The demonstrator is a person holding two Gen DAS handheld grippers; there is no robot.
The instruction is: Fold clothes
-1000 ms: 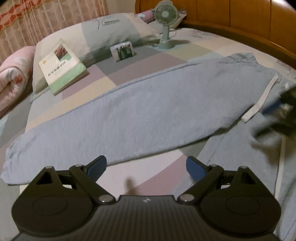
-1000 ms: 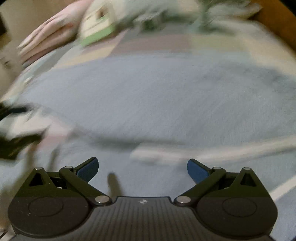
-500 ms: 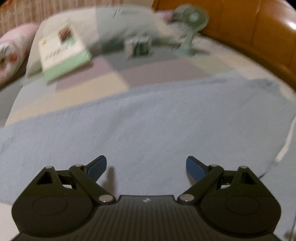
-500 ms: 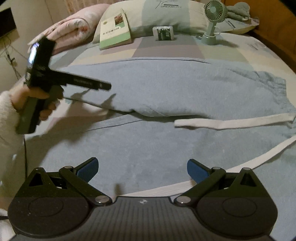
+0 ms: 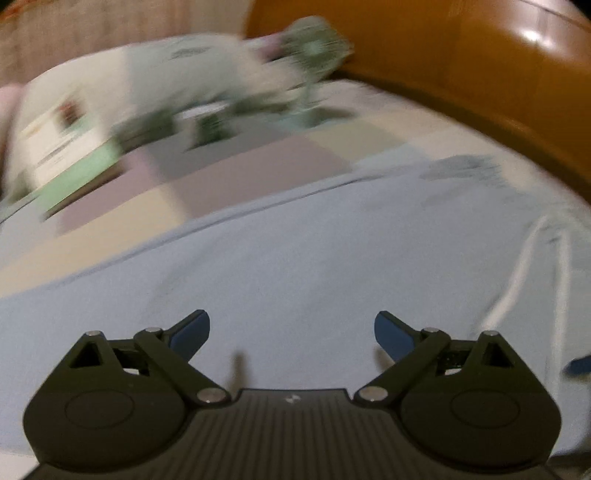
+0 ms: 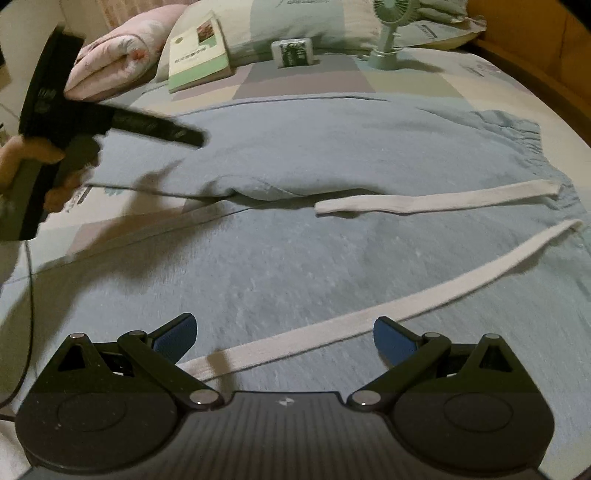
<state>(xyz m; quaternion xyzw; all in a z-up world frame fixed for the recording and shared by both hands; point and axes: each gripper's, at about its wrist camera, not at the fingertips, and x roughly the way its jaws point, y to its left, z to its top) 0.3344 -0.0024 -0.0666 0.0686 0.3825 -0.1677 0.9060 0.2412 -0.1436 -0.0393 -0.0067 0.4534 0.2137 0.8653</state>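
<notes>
Both tools hang empty over the blue trousers (image 6: 332,155) spread flat mid-frame, the left gripper (image 5: 291,332) and right gripper (image 6: 284,332) with jaws wide apart (the white drawstring (image 6: 369,314) crosses below the right one), likely lining up a fold.

Between my right jaws lies pale blue cloth, the trousers (image 6: 332,155), crossed by an off-white drawstring (image 6: 369,317). My finger pads (image 6: 391,338) are dark blue on black linkage. Beyond my jaws the bedsheet (image 6: 306,79) shows mauve, grey and cream blocks; further still, a white-and-green book (image 6: 197,55), a mint-green fan (image 6: 391,22), and to the left a pink floral quilt (image 6: 122,48).
</notes>
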